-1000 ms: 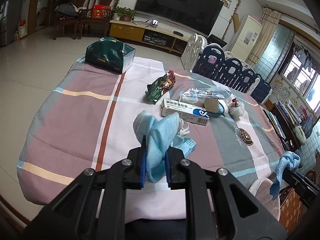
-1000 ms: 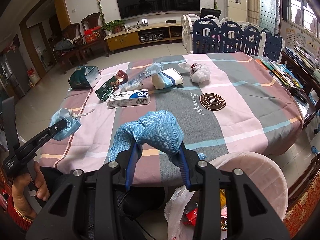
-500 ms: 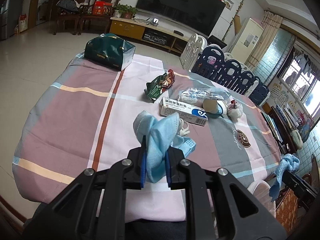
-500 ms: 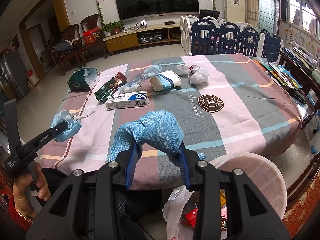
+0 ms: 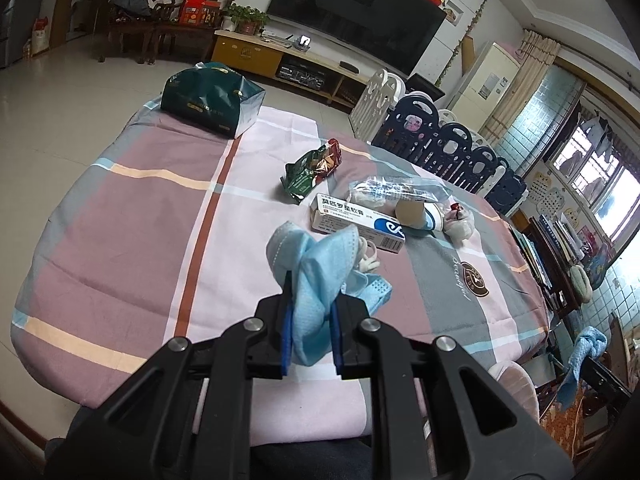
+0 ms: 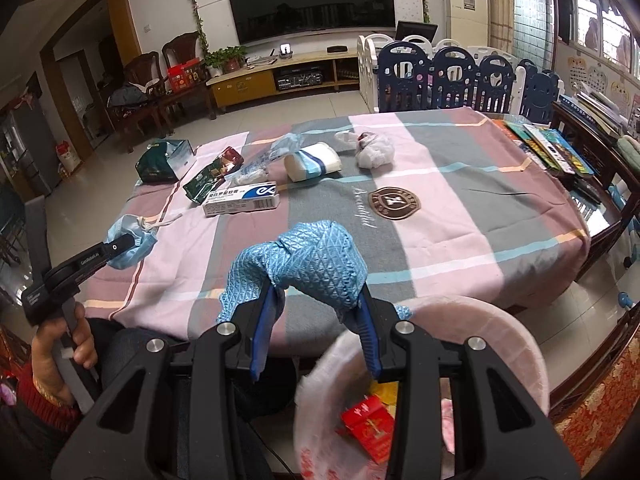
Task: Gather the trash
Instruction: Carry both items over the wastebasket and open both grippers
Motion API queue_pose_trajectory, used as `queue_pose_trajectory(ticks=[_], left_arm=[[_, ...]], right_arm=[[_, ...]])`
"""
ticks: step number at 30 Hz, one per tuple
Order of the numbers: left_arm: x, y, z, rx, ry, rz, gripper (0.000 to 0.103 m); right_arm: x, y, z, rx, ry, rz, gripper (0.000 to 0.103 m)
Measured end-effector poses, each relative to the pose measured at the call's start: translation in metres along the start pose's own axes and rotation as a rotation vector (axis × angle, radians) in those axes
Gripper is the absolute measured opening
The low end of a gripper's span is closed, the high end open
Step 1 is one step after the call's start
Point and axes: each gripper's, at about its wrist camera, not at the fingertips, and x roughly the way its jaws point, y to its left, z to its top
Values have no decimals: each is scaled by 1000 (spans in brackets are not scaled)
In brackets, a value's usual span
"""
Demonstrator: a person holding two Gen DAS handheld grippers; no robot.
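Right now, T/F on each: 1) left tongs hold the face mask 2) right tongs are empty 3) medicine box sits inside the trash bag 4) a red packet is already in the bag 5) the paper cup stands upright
1) The left tongs hold the face mask. True.
2) The right tongs are empty. False: they grip a blue cloth.
3) The medicine box sits in the trash bag. False: it lies on the table.
4) A red packet is in the bag. True.
5) The paper cup stands upright. False: it lies on its side.
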Motion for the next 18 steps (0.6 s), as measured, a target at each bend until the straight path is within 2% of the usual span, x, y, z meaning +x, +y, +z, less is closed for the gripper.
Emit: queue_pose_trajectory(ticks=[4, 8, 11, 14, 16, 18], left_arm=[[-17, -25, -6, 37, 9, -65, 16], [-34, -74, -19, 135, 40, -167, 16], [-36, -115, -35, 216, 96, -243, 16], [-27, -154, -55, 307, 169, -296, 16], [-17, -175, -69, 357, 217, -320, 16], [-6, -188, -80, 374, 280, -369, 16]], right_arm=[[-24, -25, -15, -43, 19, -30, 38], [-20, -52, -44, -49, 124, -50, 38], [-6, -73, -70, 6, 196, -56, 40], [10, -97, -89, 122, 257, -35, 52], [8, -111, -93, 182, 236, -16, 69], [-3, -122, -92, 212, 183, -28, 77]])
